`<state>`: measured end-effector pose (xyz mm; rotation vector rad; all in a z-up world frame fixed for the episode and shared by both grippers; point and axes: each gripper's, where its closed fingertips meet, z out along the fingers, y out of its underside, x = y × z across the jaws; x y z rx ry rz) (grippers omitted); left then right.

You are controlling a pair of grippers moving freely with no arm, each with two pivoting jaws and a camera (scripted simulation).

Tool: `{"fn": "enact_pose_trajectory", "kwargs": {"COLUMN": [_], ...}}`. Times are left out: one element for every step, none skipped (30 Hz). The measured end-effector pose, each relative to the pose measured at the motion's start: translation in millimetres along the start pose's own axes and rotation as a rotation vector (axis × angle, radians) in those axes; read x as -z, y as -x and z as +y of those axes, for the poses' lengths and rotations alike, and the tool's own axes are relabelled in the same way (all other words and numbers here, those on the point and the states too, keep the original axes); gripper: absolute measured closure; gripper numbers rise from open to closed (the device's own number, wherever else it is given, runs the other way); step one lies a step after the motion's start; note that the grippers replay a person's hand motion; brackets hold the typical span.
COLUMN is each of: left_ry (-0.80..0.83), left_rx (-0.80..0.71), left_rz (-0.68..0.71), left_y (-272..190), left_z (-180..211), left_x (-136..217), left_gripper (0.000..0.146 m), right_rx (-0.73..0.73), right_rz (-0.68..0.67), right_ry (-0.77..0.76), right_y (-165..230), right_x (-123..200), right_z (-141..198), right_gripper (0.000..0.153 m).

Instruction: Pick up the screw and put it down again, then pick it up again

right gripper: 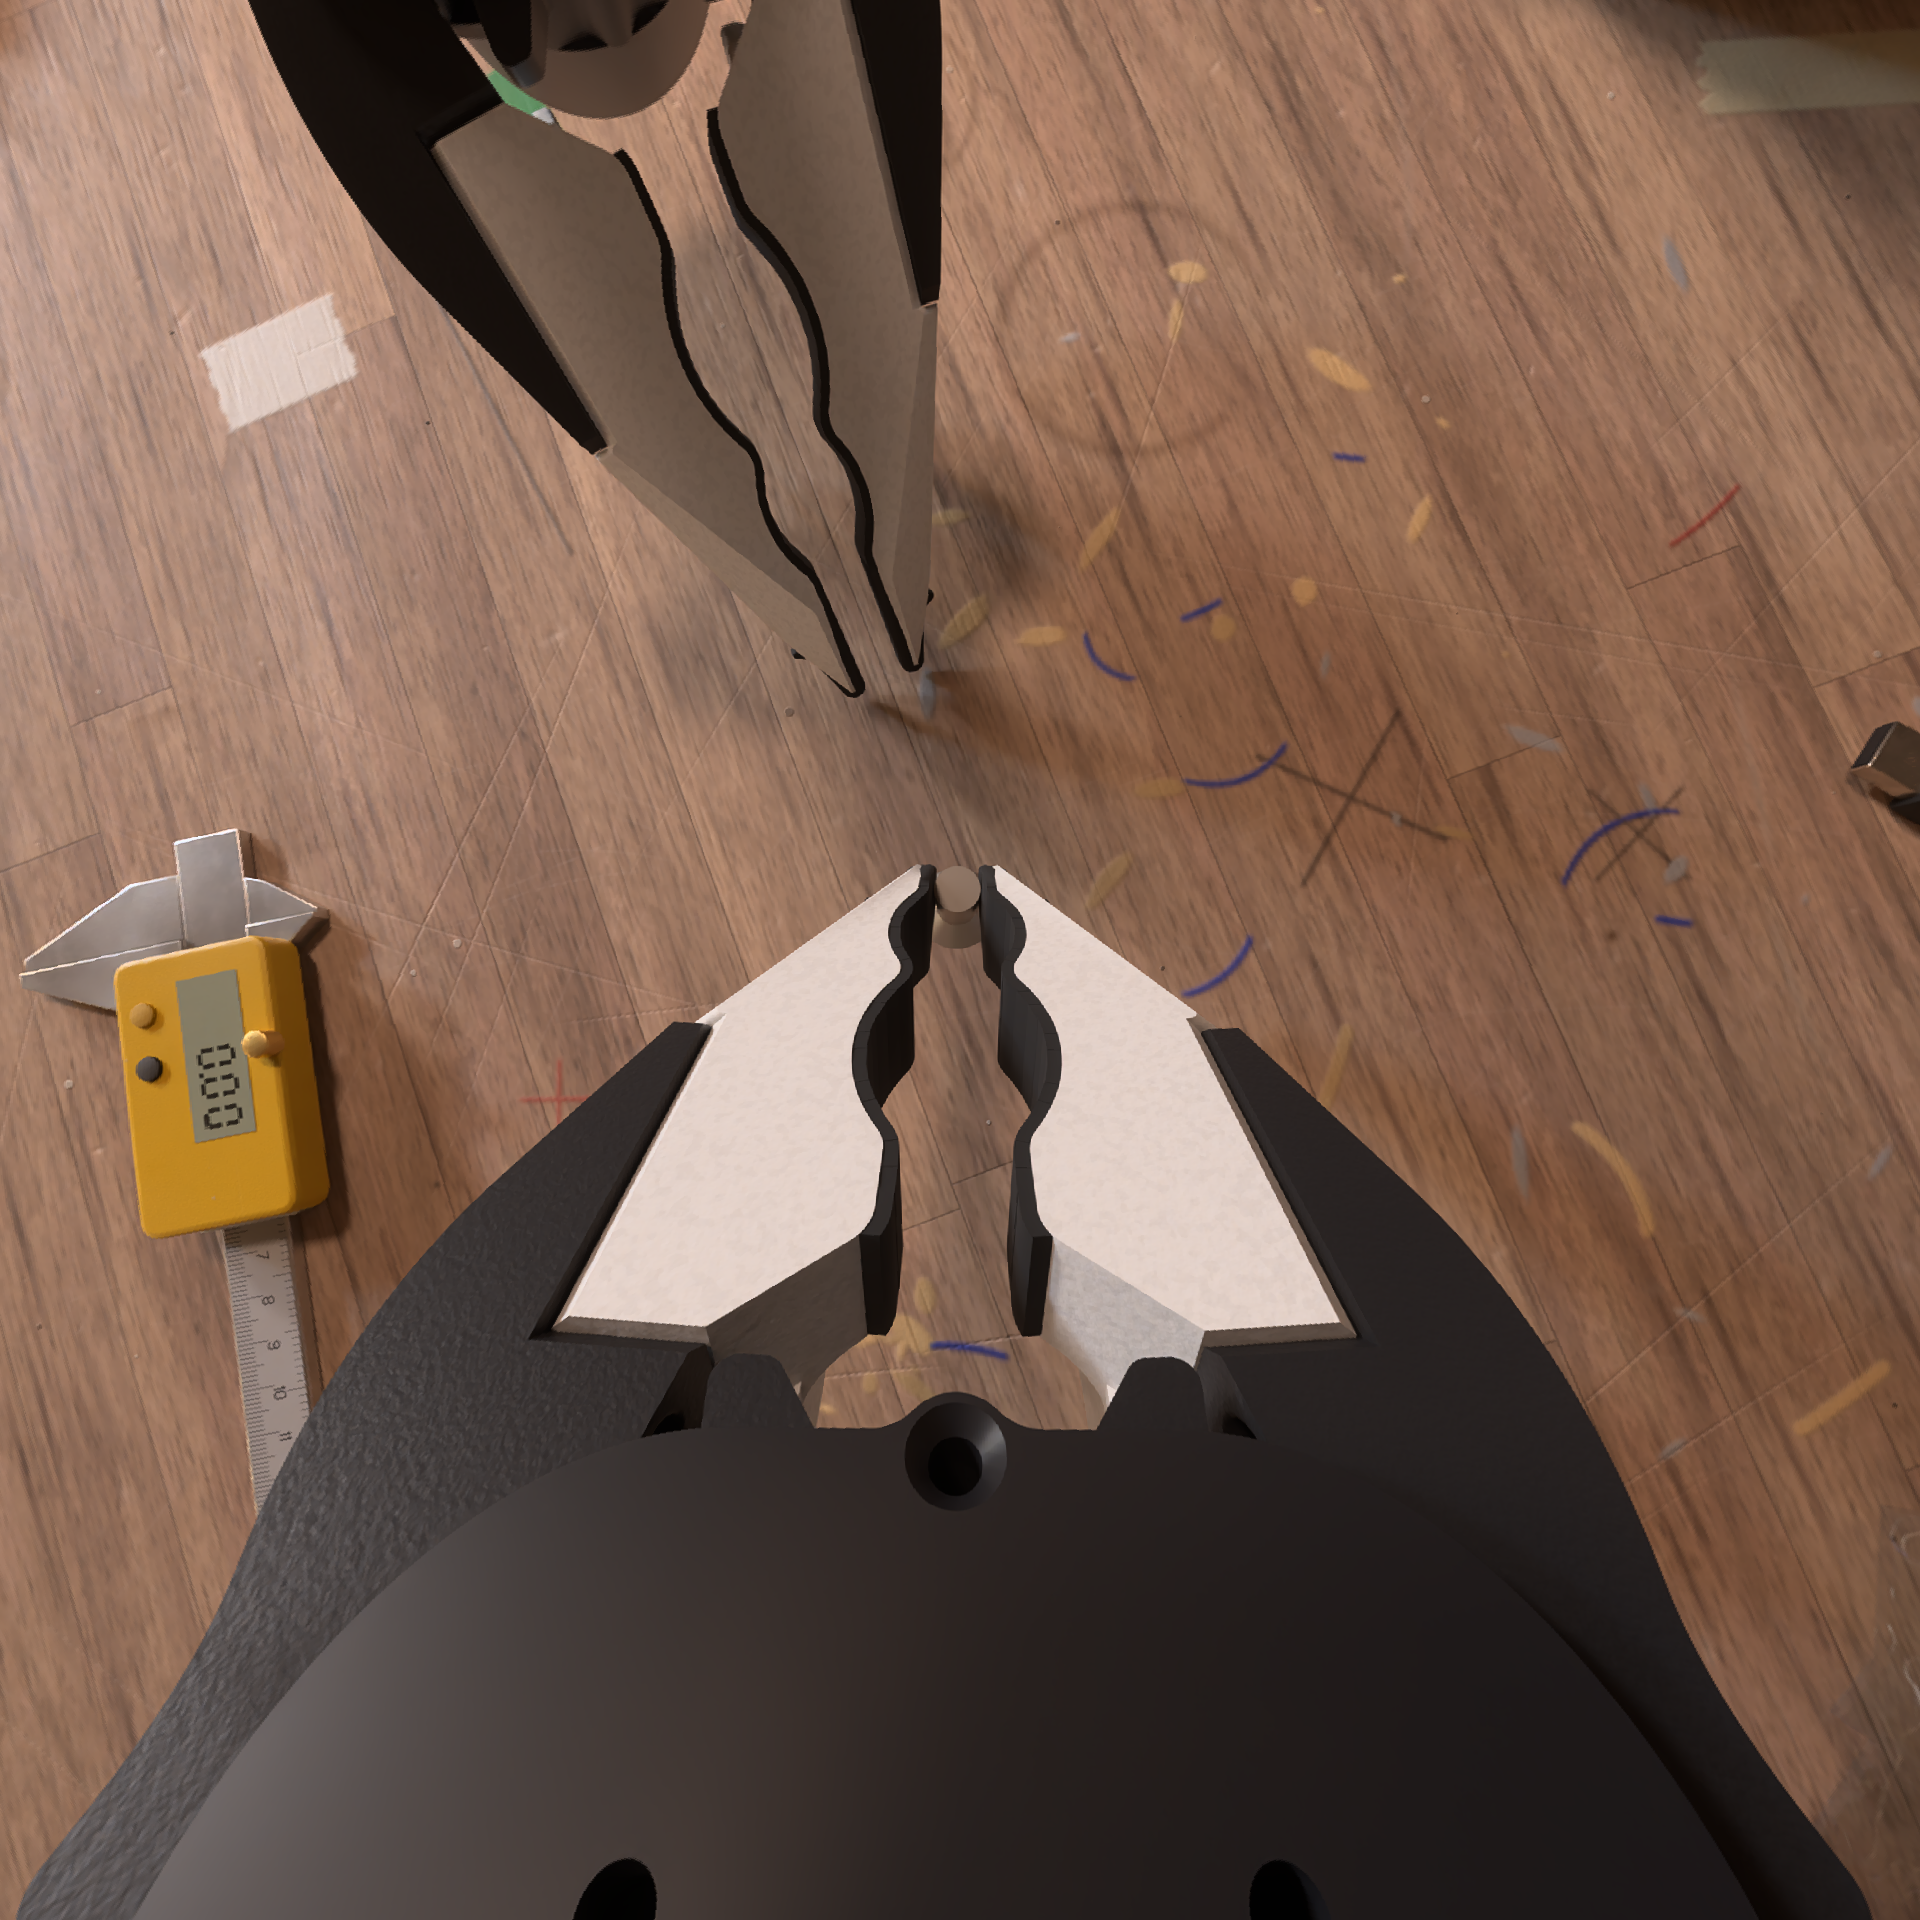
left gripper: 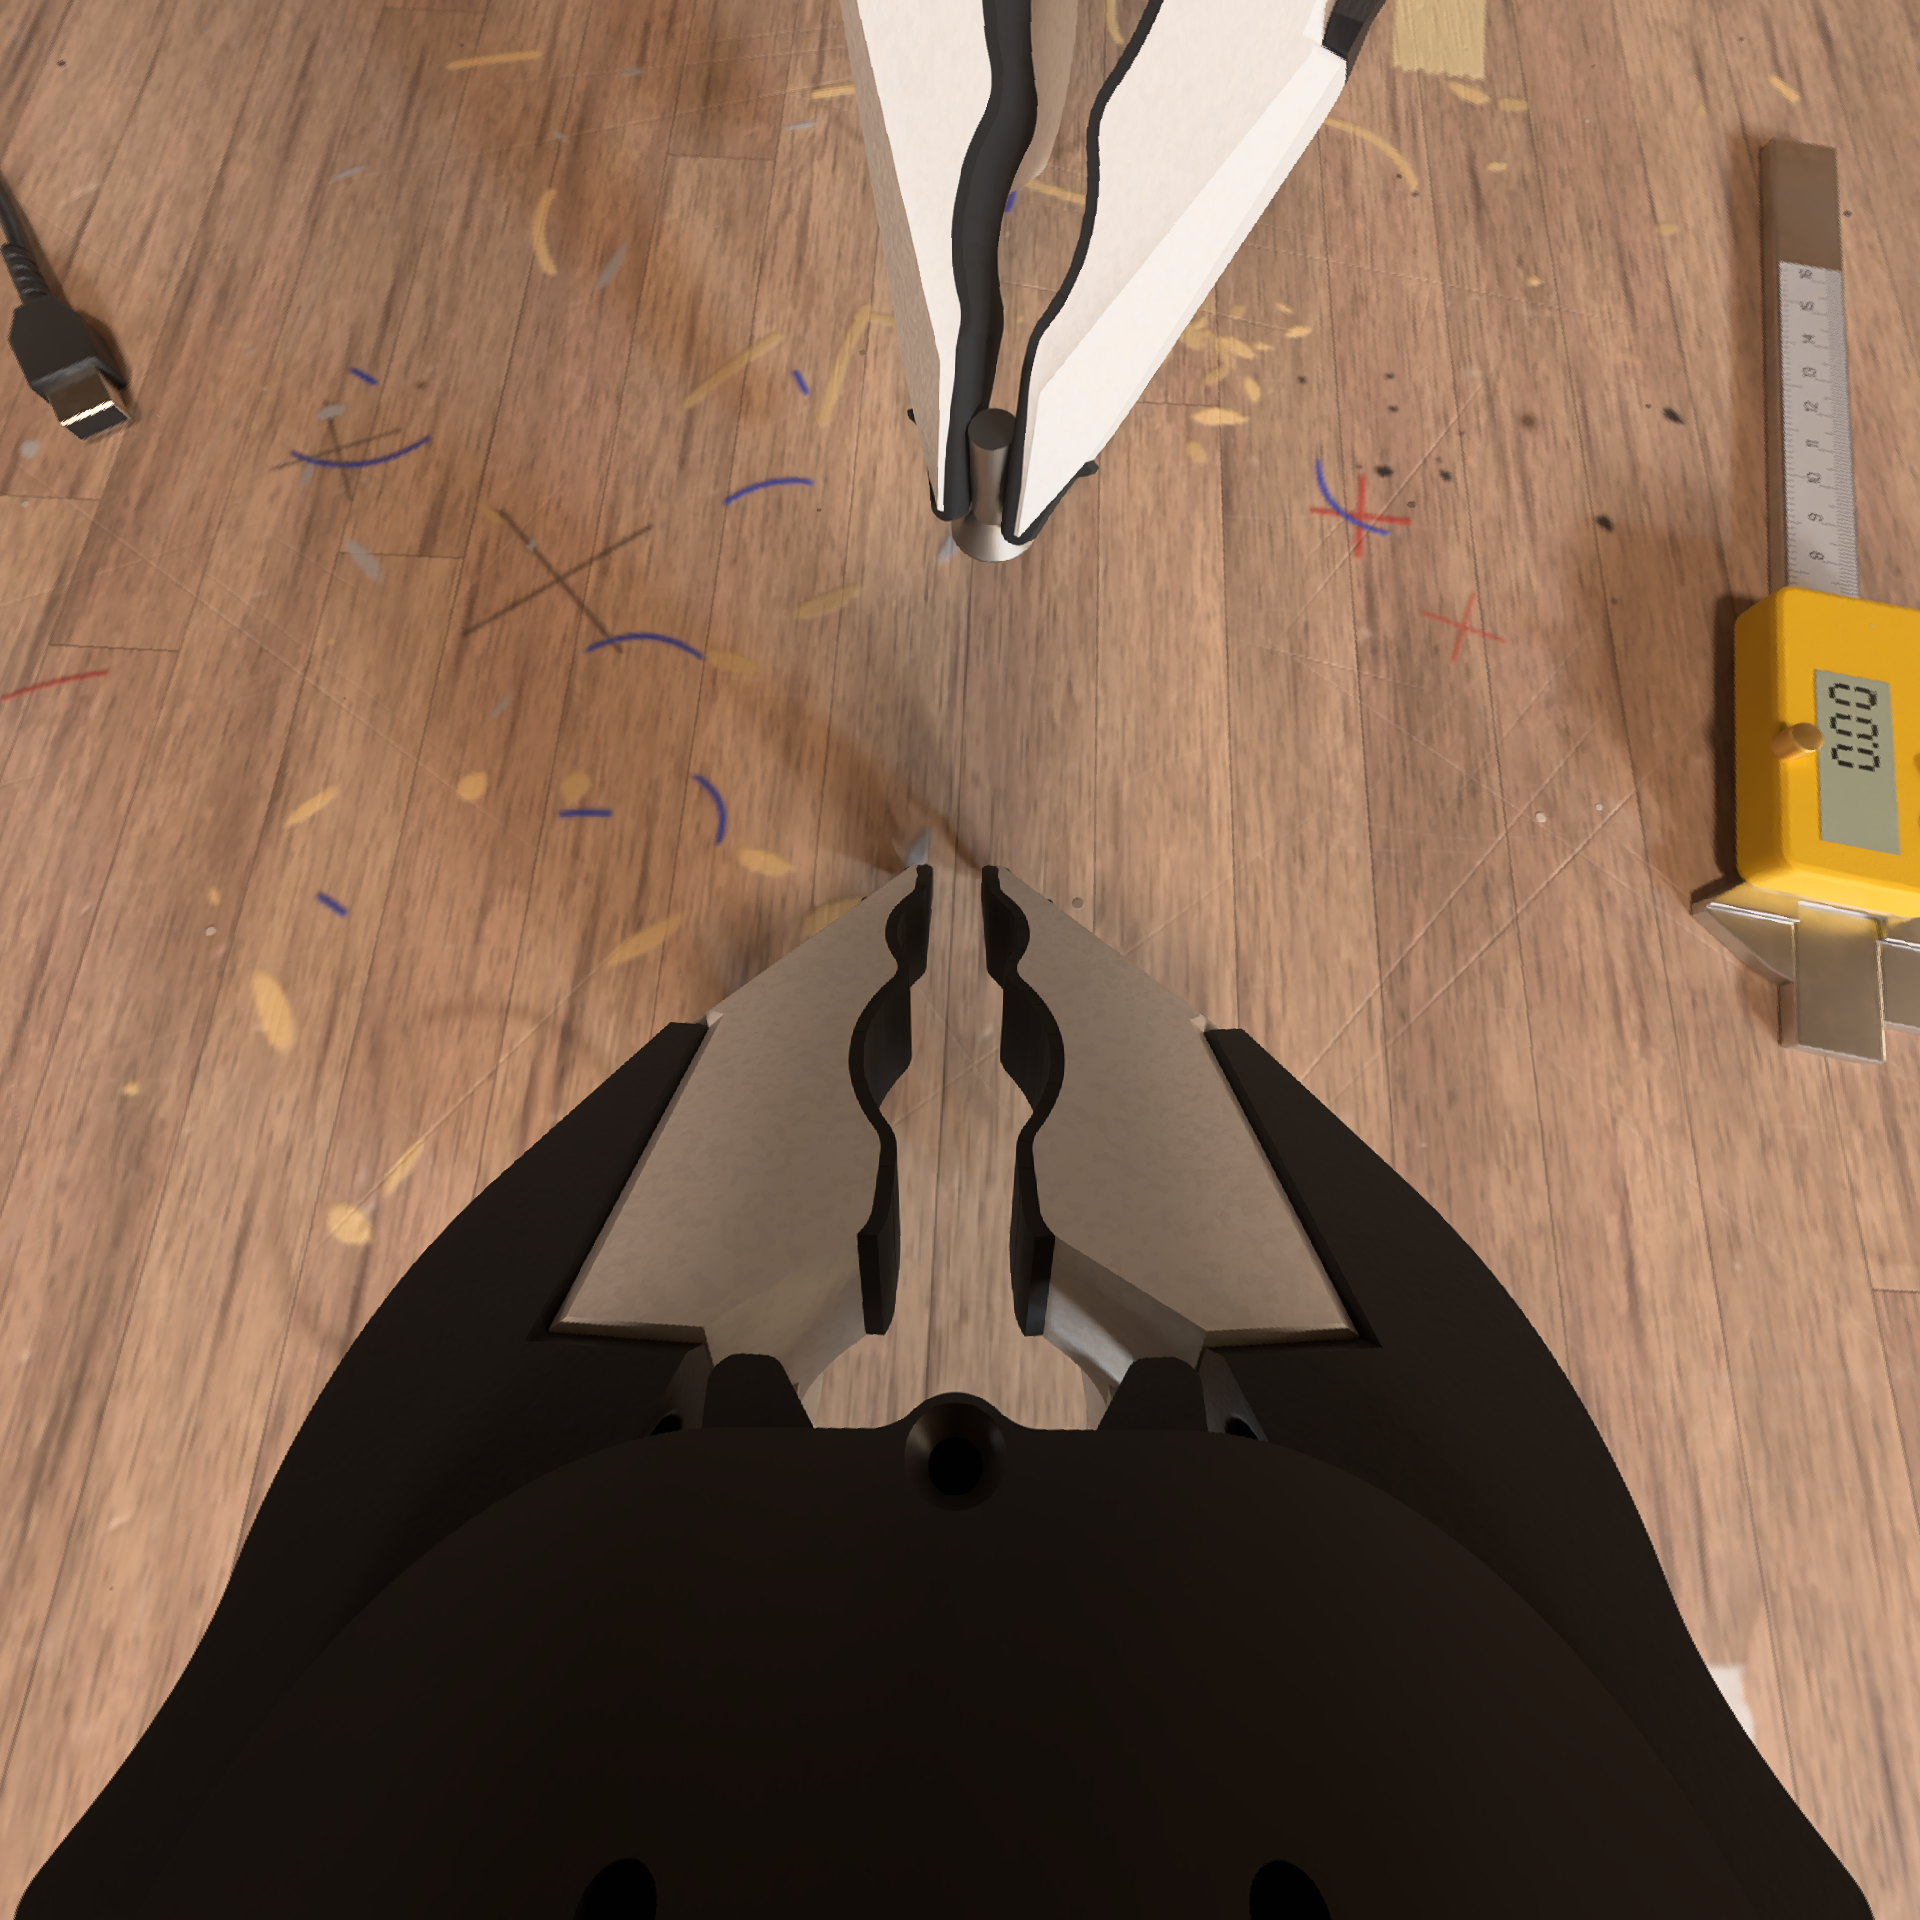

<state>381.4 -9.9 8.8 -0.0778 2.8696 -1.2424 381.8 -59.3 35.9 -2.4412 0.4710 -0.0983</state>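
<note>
The screw [right gripper: 956, 902] is a small grey metal one, held upright with its head down. My right gripper [right gripper: 956, 883] is shut on its shaft at the fingertips. In the left wrist view the screw [left gripper: 989, 457] shows between the right gripper's white fingers [left gripper: 987, 514], its head at or just above the wooden table; I cannot tell whether it touches. My left gripper [left gripper: 956, 883] is empty, its jaws nearly together with a thin slit. It faces the screw from a short distance and also shows in the right wrist view [right gripper: 881, 673].
A yellow digital caliper [left gripper: 1829, 748] lies to the right in the left wrist view, and to the left in the right wrist view [right gripper: 218, 1081]. A black cable plug [left gripper: 68, 364] lies far left. A strip of tape [right gripper: 281, 358] is stuck to the marked wooden table [left gripper: 520, 1039].
</note>
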Motion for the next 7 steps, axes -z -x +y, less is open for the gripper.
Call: {"fn": "enact_pose_trajectory", "kwargs": {"left_ry": [0.000, 0.000, 0.000, 0.000, 0.000, 0.000, 0.000], "left_rx": [-0.001, -0.002, -0.002, -0.003, -0.004, -0.004, -0.003], "left_rz": [-0.001, 0.001, 0.003, 0.004, 0.003, 0.003, 0.003], "left_y": [-0.1, -0.5, -0.9, -1.2, -1.3, -1.4, -1.3], "left_z": [-0.1, -0.2, -0.4, -0.6, -0.8, -1.0, -1.1], "left_x": [-0.2, -0.4, -0.6, -0.8, -1.0, -1.2, -1.3], "left_gripper": [0.137, 0.137, 0.136, 0.136, 0.136, 0.136, 0.136], "right_rx": [0.000, 0.001, 0.000, 0.000, 0.000, 0.000, 0.001], "right_rz": [0.000, 0.000, -0.001, -0.003, -0.004, -0.007, -0.008], "right_ry": [0.000, 0.001, 0.001, 0.002, 0.003, 0.003, 0.004], "right_y": [0.1, 0.2, 0.4, 0.5, 0.8, 1.3, 1.7], "right_x": [0.0, -0.2, -0.4, -0.7, -1.0, -1.4, -1.7], "right_z": [0.0, 0.0, 0.0, 0.1, 0.1, 0.1, 0.0], "right_gripper": [0.145, 0.145, 0.145, 0.145, 0.145, 0.145, 0.145]}}
